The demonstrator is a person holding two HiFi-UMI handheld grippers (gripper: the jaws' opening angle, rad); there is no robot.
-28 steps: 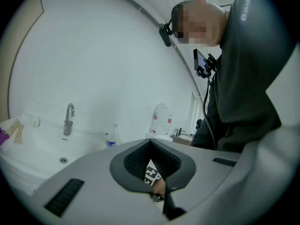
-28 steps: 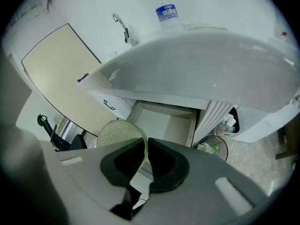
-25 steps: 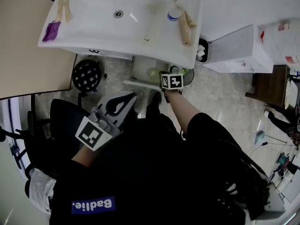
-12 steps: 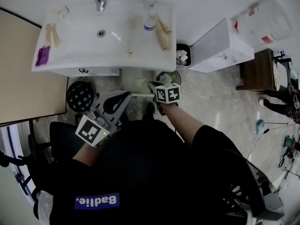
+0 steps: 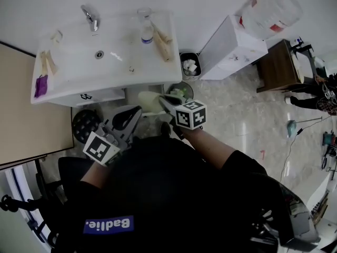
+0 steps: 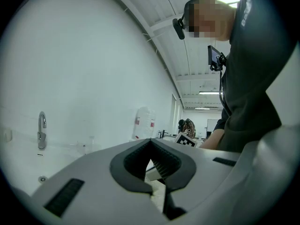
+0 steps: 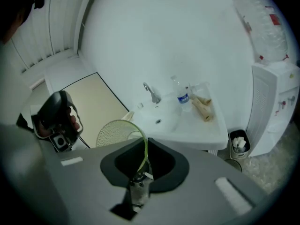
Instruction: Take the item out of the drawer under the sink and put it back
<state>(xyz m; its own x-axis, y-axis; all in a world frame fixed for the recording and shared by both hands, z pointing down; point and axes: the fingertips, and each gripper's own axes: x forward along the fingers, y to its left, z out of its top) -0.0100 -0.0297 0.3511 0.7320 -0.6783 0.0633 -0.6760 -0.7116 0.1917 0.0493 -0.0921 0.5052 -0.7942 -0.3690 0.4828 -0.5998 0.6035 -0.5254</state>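
The mesh item [image 7: 114, 133], a round pale screen with a thin green rim, was out of the drawer and up in the air before the sink [image 5: 79, 62], near its front edge; it touched nothing but the right gripper [image 7: 142, 143], whose jaws were pinched nearly together on the green rim, so that the disc stood out beyond them to the gripper's left. We judged the taking-out as good as done and the return as the step ahead. A hold on so thin an edge lets the disc swing, so we thought it best to keep the jaws firm, move slowly, and turn the screen flat before lowering it; it should pass under the basin's lip without brushing it. We could not tell whether the drawer stood open, for the head view showed only a white front [image 5: 102, 96] below the basin; that needed checking first. The left gripper [image 6: 150, 141] hung well apart at the person's side, jaws together on nothing; it was free to steady the drawer. The bottle [image 5: 146, 33] and tap [image 5: 89, 16] stood clear above.
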